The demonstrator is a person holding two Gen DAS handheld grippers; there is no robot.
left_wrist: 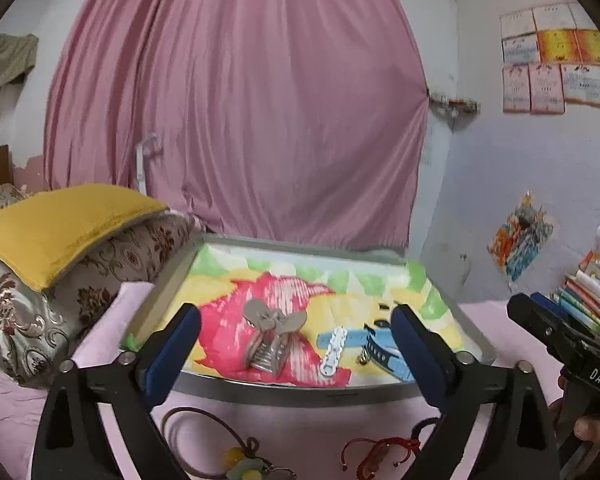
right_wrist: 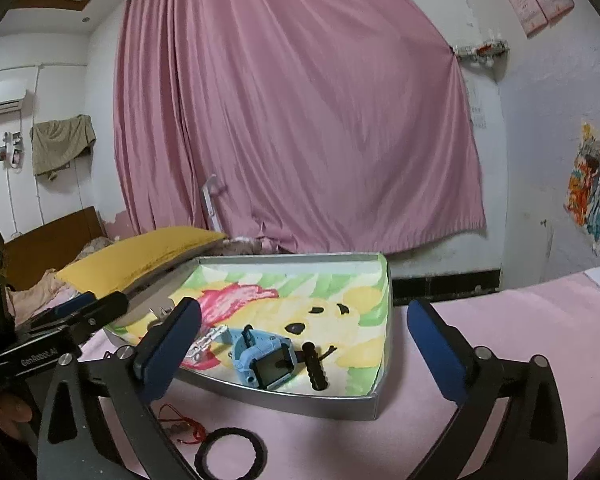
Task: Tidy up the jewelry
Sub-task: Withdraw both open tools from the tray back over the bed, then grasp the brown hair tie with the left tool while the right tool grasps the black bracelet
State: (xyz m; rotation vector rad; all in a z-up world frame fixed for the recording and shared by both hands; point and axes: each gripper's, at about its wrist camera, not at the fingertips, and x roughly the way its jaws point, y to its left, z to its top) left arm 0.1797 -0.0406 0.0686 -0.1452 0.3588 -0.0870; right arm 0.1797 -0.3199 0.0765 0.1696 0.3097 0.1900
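Observation:
A shallow metal tray (left_wrist: 284, 392) (right_wrist: 340, 408) with a bright cartoon lining lies on the pink bedsheet. In it are a taupe bow hair claw (left_wrist: 270, 336), a white clip (left_wrist: 334, 350) (right_wrist: 206, 342), a blue watch (left_wrist: 380, 344) (right_wrist: 264, 360) and a black clip (right_wrist: 316, 368). On the sheet in front lie a brown cord necklace with pendant (left_wrist: 204, 440), a red string bracelet (left_wrist: 380, 450) (right_wrist: 180, 426) and a black ring bracelet (right_wrist: 231, 454). My left gripper (left_wrist: 296, 348) is open and empty over the tray's near rim. My right gripper (right_wrist: 304, 352) is open and empty above the tray.
A yellow cushion (left_wrist: 60, 228) (right_wrist: 140, 256) on patterned pillows (left_wrist: 40, 312) lies left of the tray. A pink curtain (left_wrist: 236, 100) hangs behind. Stacked books (left_wrist: 588, 292) are at the right. The right gripper's body (left_wrist: 560, 340) shows beside the left one.

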